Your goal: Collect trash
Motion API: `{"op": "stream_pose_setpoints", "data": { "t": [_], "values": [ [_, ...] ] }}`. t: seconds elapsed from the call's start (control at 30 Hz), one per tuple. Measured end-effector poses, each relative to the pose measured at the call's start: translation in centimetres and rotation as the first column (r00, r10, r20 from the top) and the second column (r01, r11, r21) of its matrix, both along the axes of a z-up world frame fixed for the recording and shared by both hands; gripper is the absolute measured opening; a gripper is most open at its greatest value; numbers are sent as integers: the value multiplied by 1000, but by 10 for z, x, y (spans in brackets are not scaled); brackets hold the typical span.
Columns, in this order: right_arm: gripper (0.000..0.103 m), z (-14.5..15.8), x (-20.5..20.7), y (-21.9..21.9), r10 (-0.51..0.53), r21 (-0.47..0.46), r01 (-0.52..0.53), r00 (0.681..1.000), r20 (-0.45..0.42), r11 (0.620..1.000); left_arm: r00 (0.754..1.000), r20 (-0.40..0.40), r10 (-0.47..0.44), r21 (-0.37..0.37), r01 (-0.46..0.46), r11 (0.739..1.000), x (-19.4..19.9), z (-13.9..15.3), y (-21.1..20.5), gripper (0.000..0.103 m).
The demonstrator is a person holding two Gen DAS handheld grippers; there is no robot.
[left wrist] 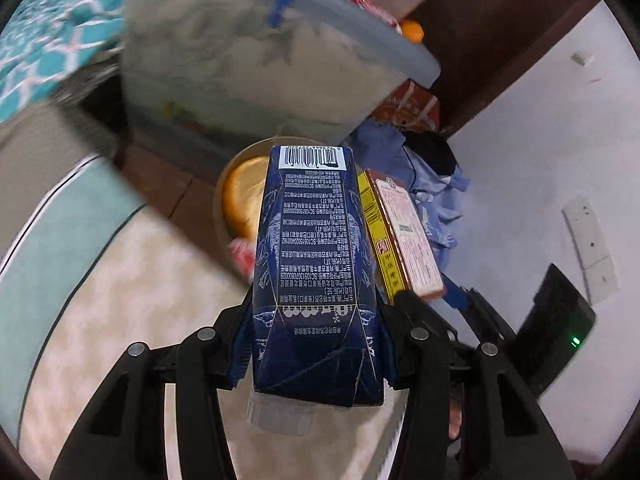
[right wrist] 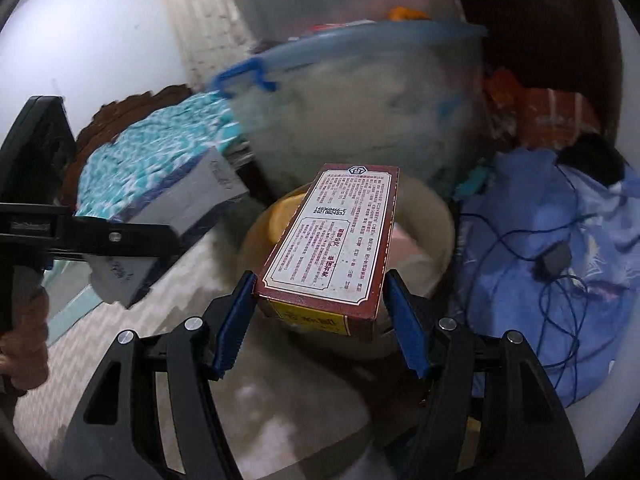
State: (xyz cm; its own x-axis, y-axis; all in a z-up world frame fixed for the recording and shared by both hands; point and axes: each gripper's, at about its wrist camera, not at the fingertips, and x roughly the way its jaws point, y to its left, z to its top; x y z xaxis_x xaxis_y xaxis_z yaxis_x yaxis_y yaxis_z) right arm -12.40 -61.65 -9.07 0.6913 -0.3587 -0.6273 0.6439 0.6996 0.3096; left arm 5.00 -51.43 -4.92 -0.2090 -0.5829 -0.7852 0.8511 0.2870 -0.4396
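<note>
Left gripper clamped on dark blue carton, pads pressed against both flanks, barcode end pointing away from the camera. Right gripper clamped on maroon-edged box, blue pads tight on both sides, printed face up. Both items held above round beige bin, with an orange object showing inside. Box also visible in the left view, just right of the carton. Left gripper's frame at the left edge of the right view, with a hand below it. Clear tub with blue latch behind the bin. Blue cloth with dark cable to the right of the bin. Teal patterned fabric at far left. Background blurred.
</note>
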Motion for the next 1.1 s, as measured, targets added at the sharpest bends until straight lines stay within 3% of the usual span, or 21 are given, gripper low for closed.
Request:
{"op": "stream_pose_setpoints", "data": {
  "t": [0.07,0.13,0.17,0.3,0.53,0.6,0.73,0.87,0.97,1.1],
  "values": [
    [66,-5,5,-13,-14,24,14,1000,6,1000,1000,16,-13,9,13,1000,-2,-7,-25,48],
    [69,-11,10,-20,-20,50,18,999,29,999,999,37,7,22,-8,1000,0,-16,-43,69],
    [75,-15,13,-24,-13,60,11,999,30,998,998,46,32,23,-33,999,3,-20,-48,80],
    [80,-12,8,-22,-23,69,19,997,67,997,997,14,79,4,-79,997,16,-23,-38,80],
    [81,0,-19,37,-64,14,63,990,126,998,989,43,140,-70,-137,988,25,5,50,80],
    [81,3,-22,65,-65,-27,69,990,126,997,985,86,152,-69,-146,987,15,7,80,80],
    [81,2,-22,117,-36,-12,38,989,141,999,966,187,179,-45,-173,984,-6,-1,139,81],
    [81,6,-12,171,30,-7,-29,990,135,1000,930,299,213,-8,-220,975,-26,-10,198,84],
    [81,10,-6,200,61,25,-65,989,132,998,888,382,256,0,-277,961,-34,-10,239,88],
    [84,19,-7,230,67,34,-71,991,117,997,853,414,318,-44,-330,943,-42,-1,290,91]
  ]
}}
